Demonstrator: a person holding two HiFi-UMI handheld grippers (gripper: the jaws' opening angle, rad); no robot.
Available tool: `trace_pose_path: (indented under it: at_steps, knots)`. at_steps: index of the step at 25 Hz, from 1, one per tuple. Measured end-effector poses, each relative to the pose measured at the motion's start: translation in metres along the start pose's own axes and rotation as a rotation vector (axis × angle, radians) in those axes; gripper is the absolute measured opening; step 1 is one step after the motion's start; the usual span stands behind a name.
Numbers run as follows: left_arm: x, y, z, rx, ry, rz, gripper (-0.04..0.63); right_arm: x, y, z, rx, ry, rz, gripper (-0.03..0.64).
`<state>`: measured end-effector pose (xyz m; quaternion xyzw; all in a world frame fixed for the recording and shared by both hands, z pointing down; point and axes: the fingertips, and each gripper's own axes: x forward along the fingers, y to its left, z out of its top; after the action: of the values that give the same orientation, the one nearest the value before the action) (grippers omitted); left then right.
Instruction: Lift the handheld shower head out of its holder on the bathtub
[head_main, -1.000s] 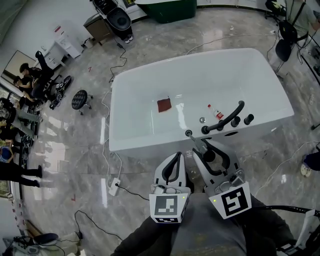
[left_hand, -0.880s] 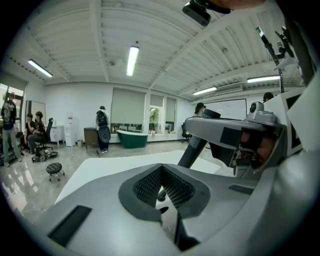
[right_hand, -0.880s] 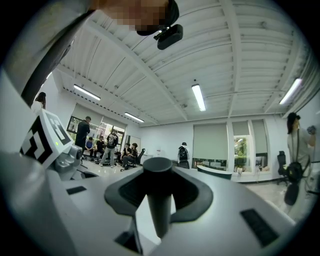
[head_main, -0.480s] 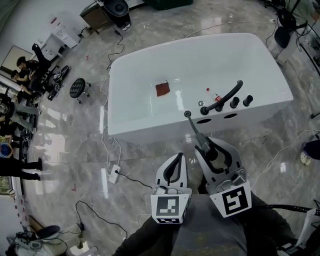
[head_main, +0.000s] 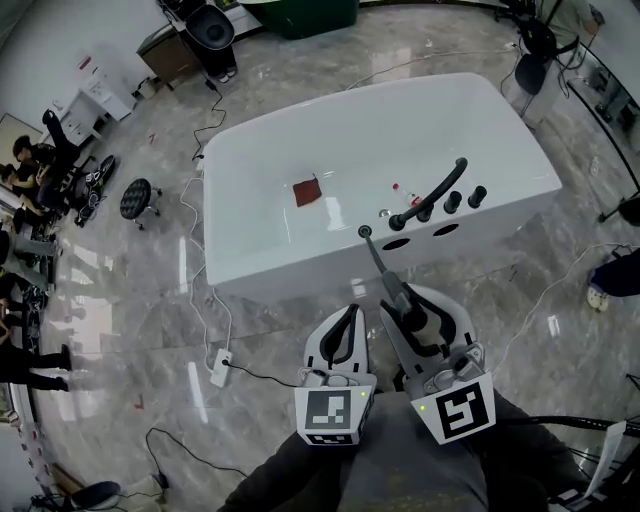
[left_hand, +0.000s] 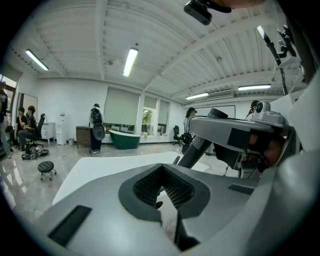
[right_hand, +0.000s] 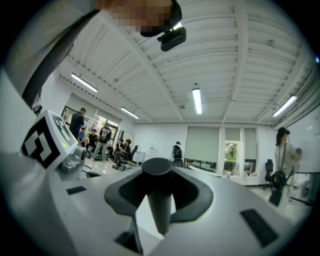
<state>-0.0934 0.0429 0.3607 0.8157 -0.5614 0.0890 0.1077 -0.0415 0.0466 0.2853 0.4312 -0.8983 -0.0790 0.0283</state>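
The white bathtub (head_main: 250, 270) lies ahead of me in the head view. On its near deck are a black spout (head_main: 432, 193), two black knobs (head_main: 453, 201) and two oval holes (head_main: 396, 243). My right gripper (head_main: 412, 306) (right_hand: 160, 192) is shut on the handle of the slim dark shower head (head_main: 385, 272) (right_hand: 157, 200), whose small round end points at the tub's deck, left of the holes. My left gripper (head_main: 347, 314) (left_hand: 162, 187) is shut on nothing, just left of the right one.
A red cloth (head_main: 305, 190) and a small bottle (head_main: 404, 194) lie inside the tub. On the marble floor are a power strip with cable (head_main: 220, 367), a black stool (head_main: 135, 197) and seated people (head_main: 30, 165) at the left. A green tub (head_main: 300, 15) stands at the back.
The view has shifted, so the tub sits higher and further left. Both grippers have drawn slightly back from the tub's near wall; the right one still holds the shower head.
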Motion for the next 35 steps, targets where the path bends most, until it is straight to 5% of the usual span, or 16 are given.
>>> trace_pose_path:
  at_steps: [16, 23, 29, 35]
  knots:
    - [-0.026, -0.052, -0.009, 0.028, -0.026, 0.050, 0.003, -0.051, -0.009, -0.004, -0.002, -0.030, 0.040, 0.127]
    - [0.010, 0.034, -0.059, 0.037, -0.050, 0.151, 0.003, 0.026, 0.024, -0.082, 0.027, -0.057, 0.129, 0.127]
    - [-0.006, -0.055, 0.008, 0.018, -0.051, 0.037, 0.003, -0.030, -0.024, -0.007, -0.001, -0.025, 0.091, 0.127]
    - [-0.019, -0.053, 0.015, 0.024, -0.075, 0.023, 0.003, -0.033, -0.015, -0.001, 0.000, -0.024, 0.087, 0.127]
